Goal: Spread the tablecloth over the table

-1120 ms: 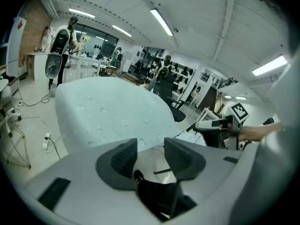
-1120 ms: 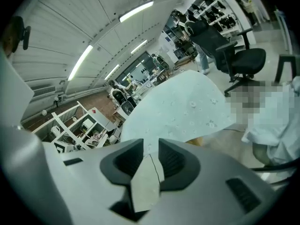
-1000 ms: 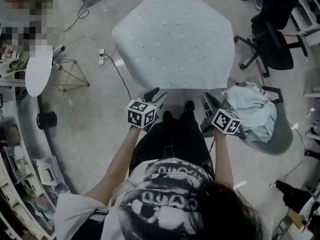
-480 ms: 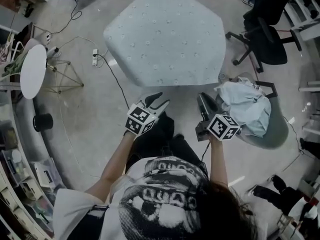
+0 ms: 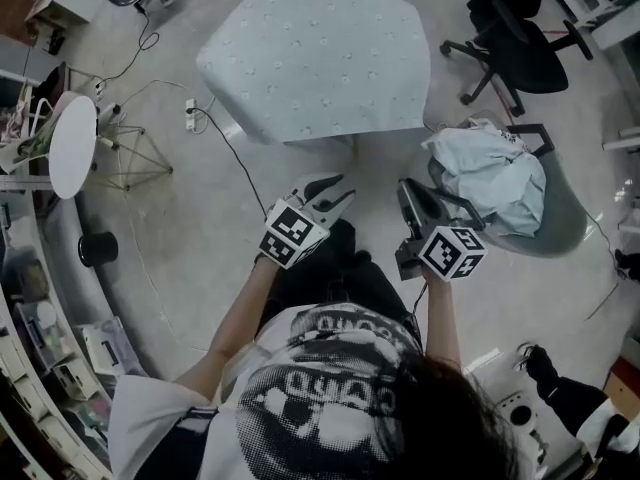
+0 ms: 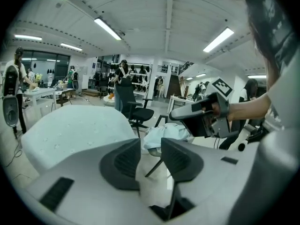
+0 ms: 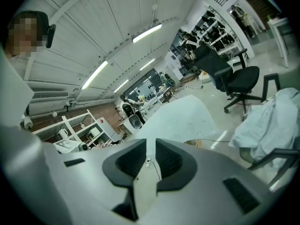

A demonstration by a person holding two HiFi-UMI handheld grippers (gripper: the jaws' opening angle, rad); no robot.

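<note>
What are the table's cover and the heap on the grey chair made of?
Table cover: likely thin matte fabric, pale with small repeated print, draping over the edges. Heap: probably soft cloth, crumpled in loose folds; the exact weave is too small to tell.

The tablecloth is a matt, pale cloth with a fine scattered print, lying smooth and almost creaseless. The bundle on the shell chair is a softer-looking fabric, heavily crumpled. That chair's shell looks like smooth moulded plastic with a dull sheen. The floor is hard and polished, catching pale reflections. The office chair has matt black upholstery. A small round top at the side is smooth and white, on thin wire-like metal legs. The person's shirt is printed cloth.
</note>
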